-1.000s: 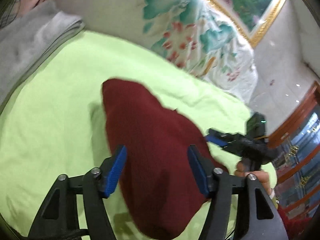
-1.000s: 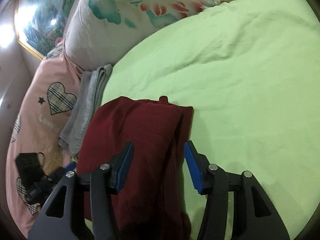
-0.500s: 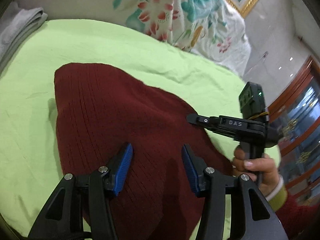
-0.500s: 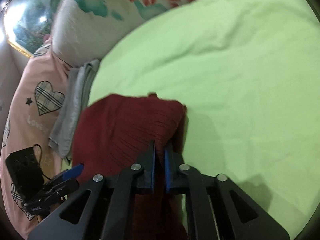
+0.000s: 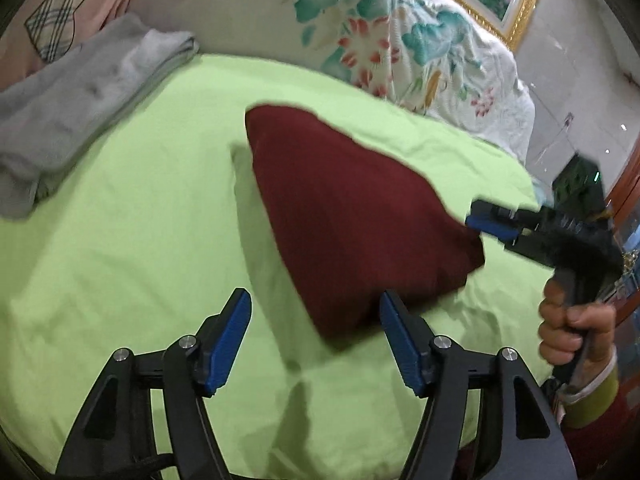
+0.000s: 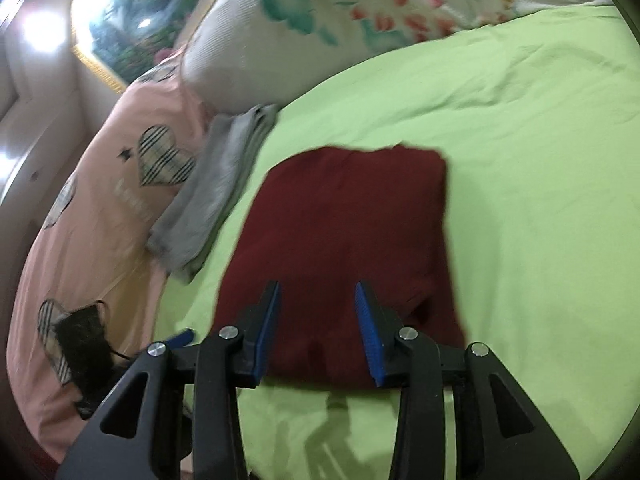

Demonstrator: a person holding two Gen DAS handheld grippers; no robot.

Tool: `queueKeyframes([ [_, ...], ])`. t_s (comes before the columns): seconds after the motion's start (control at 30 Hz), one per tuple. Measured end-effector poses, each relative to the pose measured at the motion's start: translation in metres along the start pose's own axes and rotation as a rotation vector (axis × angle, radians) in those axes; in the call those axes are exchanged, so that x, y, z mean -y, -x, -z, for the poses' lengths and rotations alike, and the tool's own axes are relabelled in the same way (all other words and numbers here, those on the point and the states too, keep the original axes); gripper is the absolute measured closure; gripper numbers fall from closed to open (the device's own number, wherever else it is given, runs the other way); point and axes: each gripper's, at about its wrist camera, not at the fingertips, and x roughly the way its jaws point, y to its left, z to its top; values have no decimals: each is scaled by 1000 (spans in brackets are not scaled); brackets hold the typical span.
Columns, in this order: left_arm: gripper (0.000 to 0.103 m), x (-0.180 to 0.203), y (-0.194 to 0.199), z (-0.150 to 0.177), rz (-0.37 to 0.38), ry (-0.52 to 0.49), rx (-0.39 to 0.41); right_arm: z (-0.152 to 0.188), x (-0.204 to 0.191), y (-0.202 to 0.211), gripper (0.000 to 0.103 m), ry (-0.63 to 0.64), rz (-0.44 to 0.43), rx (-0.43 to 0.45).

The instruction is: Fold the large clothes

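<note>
A dark red knitted garment [image 5: 352,216] lies folded into a compact rectangle on the light green bedsheet [image 5: 140,240]; it also shows in the right wrist view [image 6: 344,240]. My left gripper [image 5: 316,332] is open and empty, just short of the garment's near corner. My right gripper [image 6: 318,320] is open and empty, its fingertips over the garment's near edge; in the left wrist view it [image 5: 492,224] sits at the garment's right corner.
A folded grey garment [image 5: 76,108] lies at the sheet's left edge, also seen in the right wrist view [image 6: 216,196]. A floral duvet [image 5: 360,28] and a pink heart-print pillow [image 6: 100,208] border the bed's head. A wooden cabinet [image 5: 628,200] stands at the right.
My right gripper was shut on the red garment half a second ago; it has opened and let go. Both grippers have drawn back from the garment, which now lies flat.
</note>
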Motion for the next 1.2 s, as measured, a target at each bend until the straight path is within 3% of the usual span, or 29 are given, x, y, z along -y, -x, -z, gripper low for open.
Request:
queueKeyframes([
  [0.13, 36, 14, -14, 13, -56, -47, -8, 7, -13, -12, 63, 14, 2, -29],
  [0.33, 33, 29, -37, 17, -251, -120, 24, 23, -6, -19, 63, -17, 21, -48],
  [0.4, 36, 32, -45, 19, -357, -147, 38, 27, -1, -23, 63, -34, 28, -58],
  [0.43, 39, 35, -49, 20, -408, -163, 44, 28, 1, -25, 63, -39, 32, -61],
  [0.47, 50, 38, -51, 21, -432, -178, 47, 28, 2, -27, 63, -42, 35, -57],
  [0.5, 71, 43, -52, 23, -428, -195, 49, 27, 1, -27, 63, -41, 35, -53],
  [0.53, 82, 47, -54, 23, -415, -216, 47, 26, 1, -28, 63, -36, 33, -50],
  [0.6, 84, 63, -58, 29, -482, -299, 57, 23, 1, -33, 63, -18, 67, -55],
  [0.67, 85, 73, -61, 34, -520, -380, 54, 21, 16, -38, 65, -48, 157, -66],
  [0.77, 82, 68, -50, 31, -438, -363, 24, 22, 36, -35, 67, -117, 112, -68],
  [0.87, 77, 51, -24, 24, -273, -303, 12, 18, 39, -29, 67, -121, 104, -62],
  [1.07, 76, 16, 35, -7, -18, -252, 129, 15, 30, -19, 65, -136, 63, -51],
  [1.2, 77, 5, 27, -46, 83, -238, 172, 5, 17, 2, 65, -99, 74, 56],
])
